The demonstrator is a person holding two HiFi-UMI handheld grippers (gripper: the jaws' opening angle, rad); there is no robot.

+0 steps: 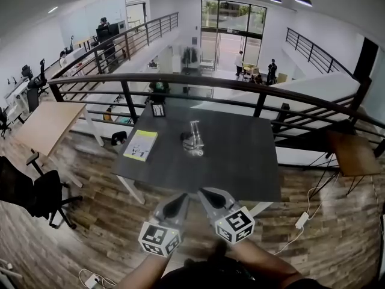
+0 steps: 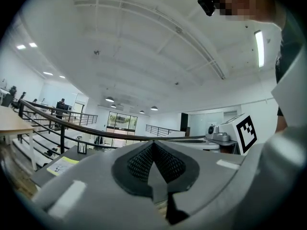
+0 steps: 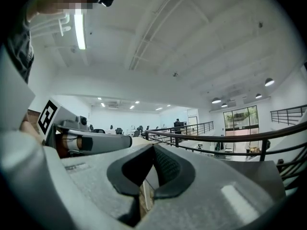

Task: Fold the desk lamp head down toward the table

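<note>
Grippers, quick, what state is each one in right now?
Grey left gripper: jaws closed, holding nothing.
Grey right gripper: jaws closed, holding nothing.

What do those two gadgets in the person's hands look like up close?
The left gripper and right gripper are light grey, wedge-shaped shells with dark, ribbed inner pads. Each carries a white cube printed with black square markers. The person wears a dark top.
</note>
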